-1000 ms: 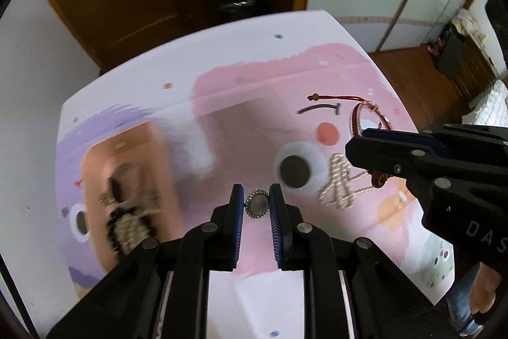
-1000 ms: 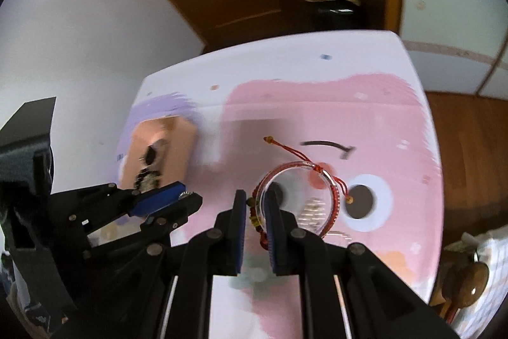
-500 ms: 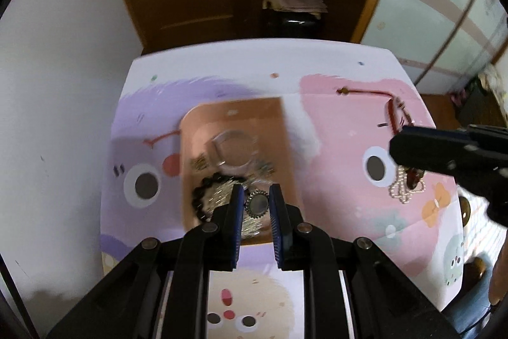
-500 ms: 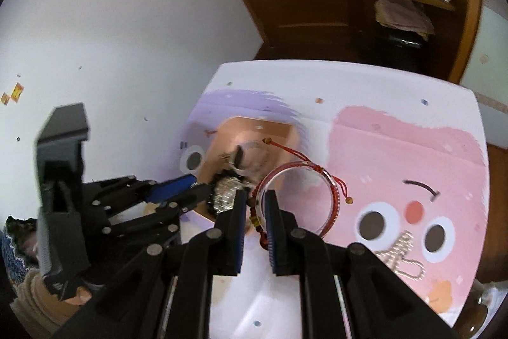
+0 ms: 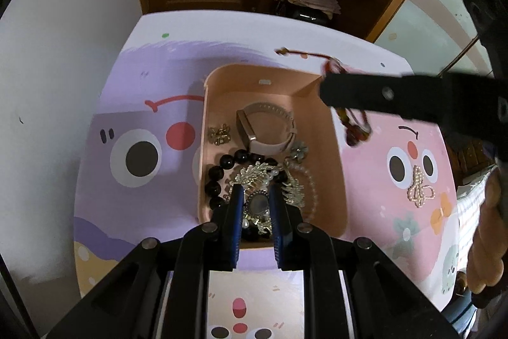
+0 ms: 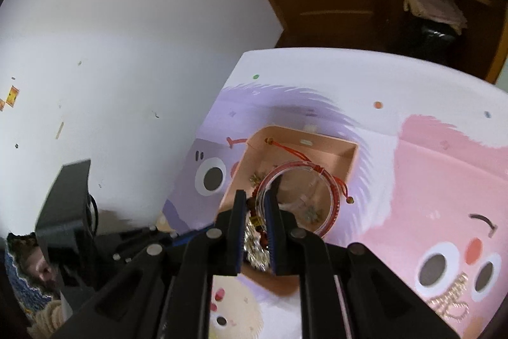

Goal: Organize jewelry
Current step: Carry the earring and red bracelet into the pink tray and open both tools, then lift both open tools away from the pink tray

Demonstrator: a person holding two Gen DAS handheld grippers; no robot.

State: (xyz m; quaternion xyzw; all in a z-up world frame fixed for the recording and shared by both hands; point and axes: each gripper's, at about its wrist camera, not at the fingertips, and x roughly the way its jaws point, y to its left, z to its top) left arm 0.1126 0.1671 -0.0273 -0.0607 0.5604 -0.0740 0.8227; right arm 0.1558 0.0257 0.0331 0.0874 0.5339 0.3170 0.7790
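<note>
Peach plastic tray now sits under both hand-held grippers — a second ago they hovered over open table. Left hand-held gripper clamps the oval brooch above the tray's 6 o'clock end; right hand-held gripper pinches the red cord bracelet over it — both look ready to release.

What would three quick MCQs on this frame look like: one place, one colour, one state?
1. Where does the pearl piece lie?
A. in the tray
B. on the pink part of the mat
C. in the left gripper

2. What colour is the bracelet in the right gripper?
A. red
B. green
C. black

3. What is the state of the left gripper?
A. open and empty
B. shut on the brooch
C. out of view

Key: 1 B, it rests on the mat under the cartoon eyes, outside the tray. 2 A, its cord and band are red. 3 B, the oval brooch sits pinched between its fingers above the tray.
</note>
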